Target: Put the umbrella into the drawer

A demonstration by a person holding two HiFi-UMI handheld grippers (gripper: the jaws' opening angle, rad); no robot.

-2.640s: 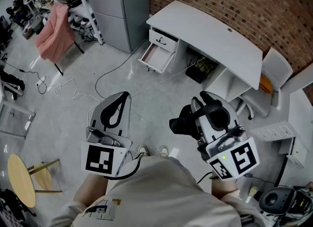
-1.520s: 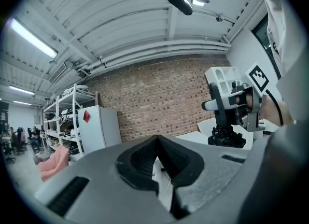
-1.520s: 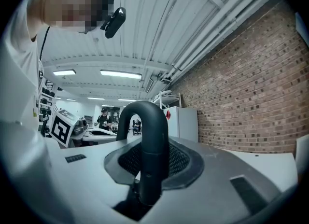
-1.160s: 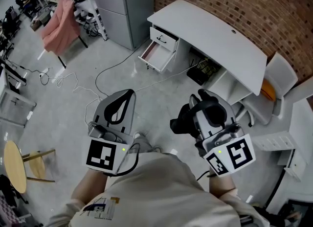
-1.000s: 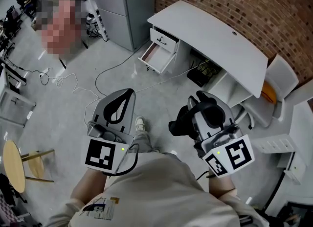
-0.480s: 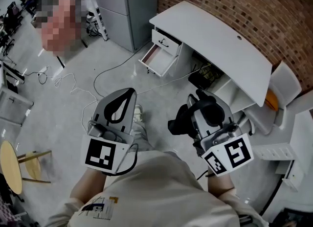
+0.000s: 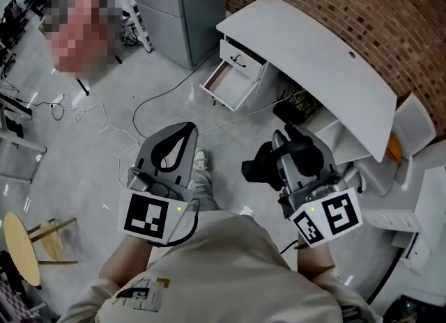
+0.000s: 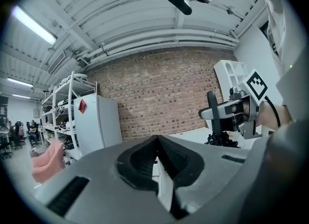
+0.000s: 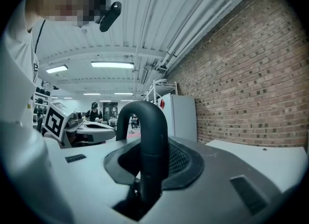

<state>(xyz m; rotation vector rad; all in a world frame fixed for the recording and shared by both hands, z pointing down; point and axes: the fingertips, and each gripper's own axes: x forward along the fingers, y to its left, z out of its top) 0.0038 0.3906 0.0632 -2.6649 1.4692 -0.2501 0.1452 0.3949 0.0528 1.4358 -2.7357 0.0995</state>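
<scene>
Right tongs point(image 7: 286, 140) clamp the black folded umbrella with hooked handle point(image 7: 259, 170), its long axis crosswise to them. Left tongs point(image 7: 178, 134) closed, empty. Open white drawer point(image 7: 226, 86) under the white worktop point(image 7: 313, 46) lies ahead, well apart.

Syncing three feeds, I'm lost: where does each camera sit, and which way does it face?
Head view: on the head, steeply down at desk and open drawer; torso, left tongs, right tongs.
Left gripper view: on left tongs, toward brick wall; shut jaws, right tongs.
Right gripper view: on right tongs, along jaws gripping umbrella handle; left tongs.
Shared: gripper views both show brick wall.
</scene>
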